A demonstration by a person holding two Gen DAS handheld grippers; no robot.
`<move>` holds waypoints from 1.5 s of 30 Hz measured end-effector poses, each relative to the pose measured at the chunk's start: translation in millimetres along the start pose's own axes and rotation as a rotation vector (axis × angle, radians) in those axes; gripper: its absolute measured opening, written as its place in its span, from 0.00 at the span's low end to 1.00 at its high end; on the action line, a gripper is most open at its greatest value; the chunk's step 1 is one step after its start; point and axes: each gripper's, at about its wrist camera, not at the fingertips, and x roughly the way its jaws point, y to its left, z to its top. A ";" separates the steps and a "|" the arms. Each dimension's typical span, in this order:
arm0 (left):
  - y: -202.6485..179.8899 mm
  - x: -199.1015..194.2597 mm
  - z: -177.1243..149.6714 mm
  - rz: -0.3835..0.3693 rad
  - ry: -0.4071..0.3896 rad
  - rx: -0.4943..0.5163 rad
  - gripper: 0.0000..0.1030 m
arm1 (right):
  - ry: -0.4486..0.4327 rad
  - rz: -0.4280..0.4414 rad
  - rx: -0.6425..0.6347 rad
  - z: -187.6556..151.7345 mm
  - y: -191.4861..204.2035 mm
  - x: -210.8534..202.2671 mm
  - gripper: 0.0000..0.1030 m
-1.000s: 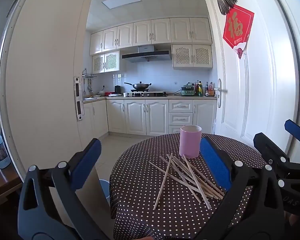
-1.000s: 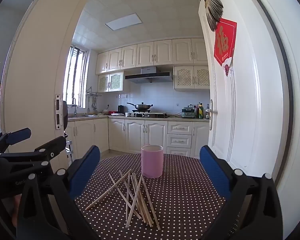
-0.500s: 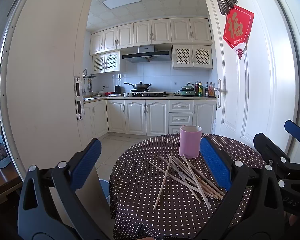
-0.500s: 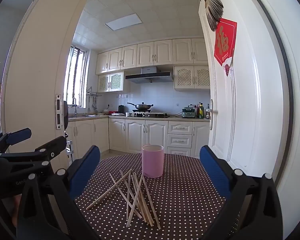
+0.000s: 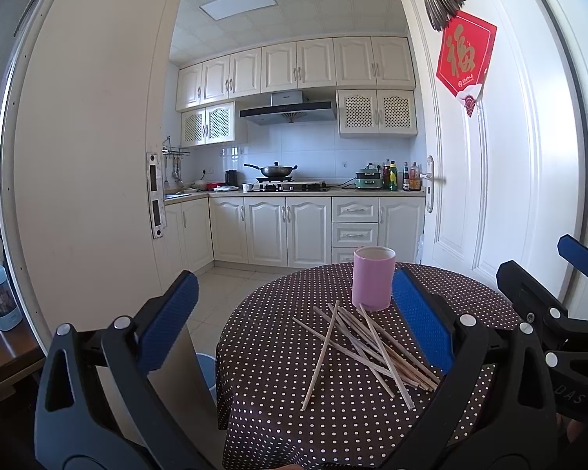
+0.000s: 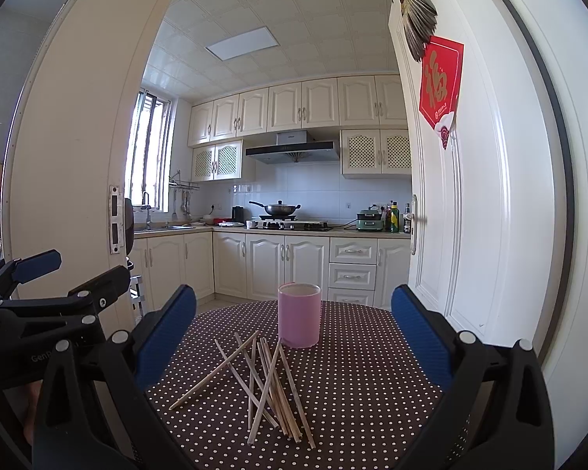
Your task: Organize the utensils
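Your left gripper (image 5: 294, 313) is spread wide and holds nothing; its blue pads (image 5: 168, 317) frame the near-left part of the round table (image 5: 262, 423), which carries a dark polka-dot cloth. Your right gripper (image 6: 294, 329) is equally spread and empty, its fingers apart on either side of the table.

The chopsticks (image 6: 270, 387) lie loose in a crossed pile on the tabletop, roughly at its centre, tips fanning toward the near edge. One stick (image 6: 213, 370) angles out toward the left edge. The pink cup (image 6: 298, 315) stands upright just behind the pile, toward the far edge; the far ends of a few sticks lie just beside its base, and contact cannot be confirmed.

In the left wrist view the same pile (image 5: 368, 348) sits between the pads, with the cup (image 5: 373, 278) behind it. The right gripper's body (image 5: 548, 313) shows at that frame's right side.

Beyond the table: an open white door (image 6: 470, 196) and kitchen cabinets (image 6: 286, 262).
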 end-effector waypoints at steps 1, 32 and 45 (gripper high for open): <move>0.0 0.0 0.0 0.001 0.000 0.000 0.94 | -0.001 0.000 0.000 0.0 0.0 0.3 0.93; 1.8 10.8 -5.2 0.006 0.013 0.003 0.94 | 0.015 -0.015 0.002 -3.8 3.1 6.4 0.93; 6.7 50.2 -6.7 -0.022 0.090 -0.008 0.94 | 0.111 0.033 0.011 -7.9 -1.4 47.1 0.93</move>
